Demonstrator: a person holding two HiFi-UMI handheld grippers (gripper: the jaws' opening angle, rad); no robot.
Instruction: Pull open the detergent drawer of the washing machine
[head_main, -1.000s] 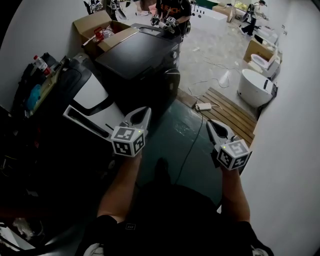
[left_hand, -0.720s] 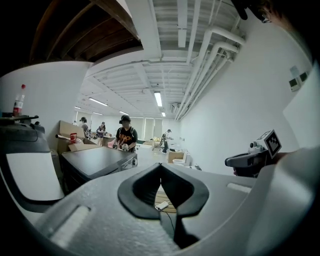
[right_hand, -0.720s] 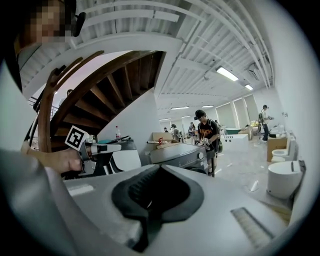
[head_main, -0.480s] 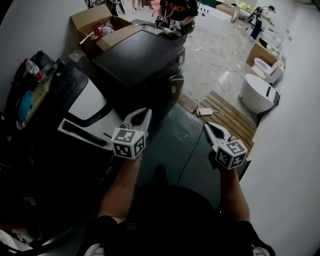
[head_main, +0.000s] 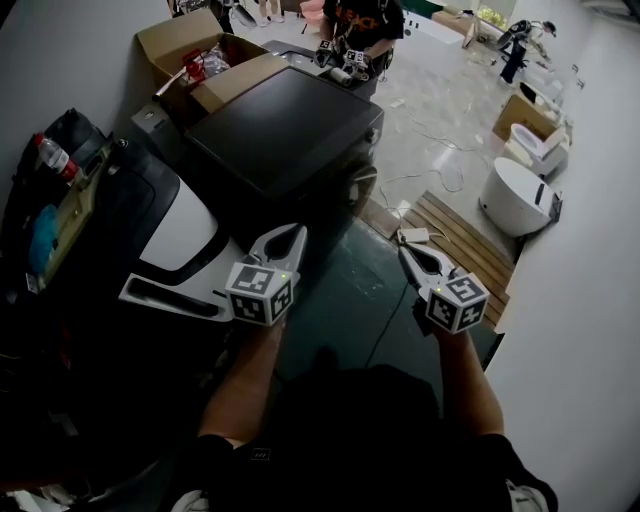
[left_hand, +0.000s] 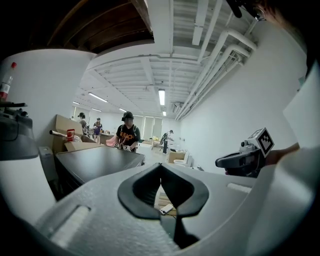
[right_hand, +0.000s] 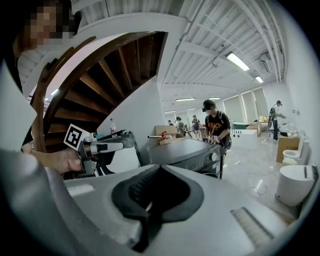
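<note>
A black washing machine (head_main: 285, 130) stands ahead, and its flat top (left_hand: 97, 160) also shows in the left gripper view. To its left is a white-and-black machine (head_main: 175, 215), from which a white slab with a dark slot (head_main: 175, 297) sticks out. My left gripper (head_main: 292, 234) hovers just right of that slab, in front of the black machine, shut and empty. My right gripper (head_main: 405, 256) hangs over the dark green floor, also shut and empty. Each gripper view shows the other gripper: the right one (left_hand: 240, 160) and the left one (right_hand: 100, 146).
An open cardboard box (head_main: 190, 50) sits behind the machines. A person (head_main: 360, 25) stands at the black machine's far end. A wooden pallet (head_main: 455, 235), a power strip (head_main: 412, 236) with cables and white bathroom fixtures (head_main: 520, 195) lie to the right. A bag with a bottle (head_main: 50, 190) rests at far left.
Both grippers and the head view have travelled toward the machines, which now sit lower and larger in the picture. The jaws stayed shut throughout.
</note>
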